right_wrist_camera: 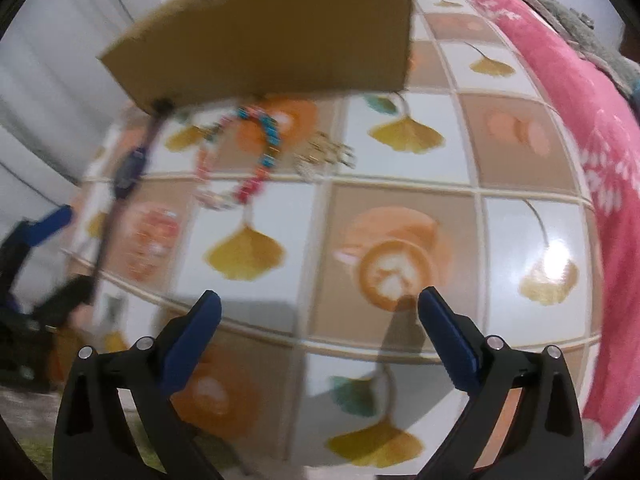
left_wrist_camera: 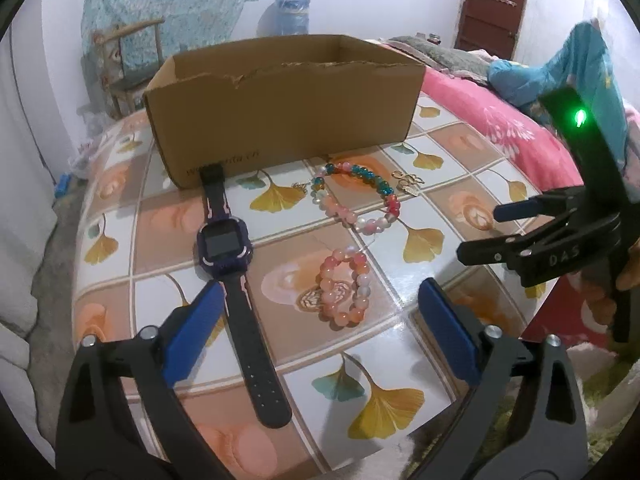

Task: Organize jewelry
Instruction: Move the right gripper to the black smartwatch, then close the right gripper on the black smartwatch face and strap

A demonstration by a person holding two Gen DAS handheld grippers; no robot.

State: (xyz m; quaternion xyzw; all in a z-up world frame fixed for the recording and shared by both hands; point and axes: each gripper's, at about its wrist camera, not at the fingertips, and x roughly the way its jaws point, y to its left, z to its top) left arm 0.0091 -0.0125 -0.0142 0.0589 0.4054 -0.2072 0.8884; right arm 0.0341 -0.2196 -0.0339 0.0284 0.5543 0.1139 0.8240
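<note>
Box: cardboard box (left_wrist_camera: 280,108) stands open-topped at 12 o'clock on the table (left_wrist_camera: 432,280); light, stiff, front rim torn. It reads as the place for the jewelry, so it needs no lifting.
Watch: watch (left_wrist_camera: 226,248) lies flat at 9 o'clock of table centre, its far strap end touching the box front. Rigid case, floppy rubbery strap; judged best pinched across the case or the strap just beside it.
Long beads: multicolour bracelet (left_wrist_camera: 356,196) lies in a loose loop at 12 o'clock, near the box. Hard smooth beads on a limp string, likely to roll and slip; pinch across one side of the loop.
Pink beads: pink bracelet (left_wrist_camera: 346,288) lies coiled at centre, apart from the watch. Same handling; light and compact.
Charms: small gold pieces (left_wrist_camera: 408,182) at 1 o'clock, tiny, thin, probably hardest to nip.
Left gripper: left gripper (left_wrist_camera: 320,316) hovers low at 6 o'clock, jaws wide, nothing held; the watch strap and the pink beads lie between its fingers.
Right gripper: right gripper (right_wrist_camera: 320,308) hovers at 3 o'clock, jaws wide, empty, over bare table.
</note>
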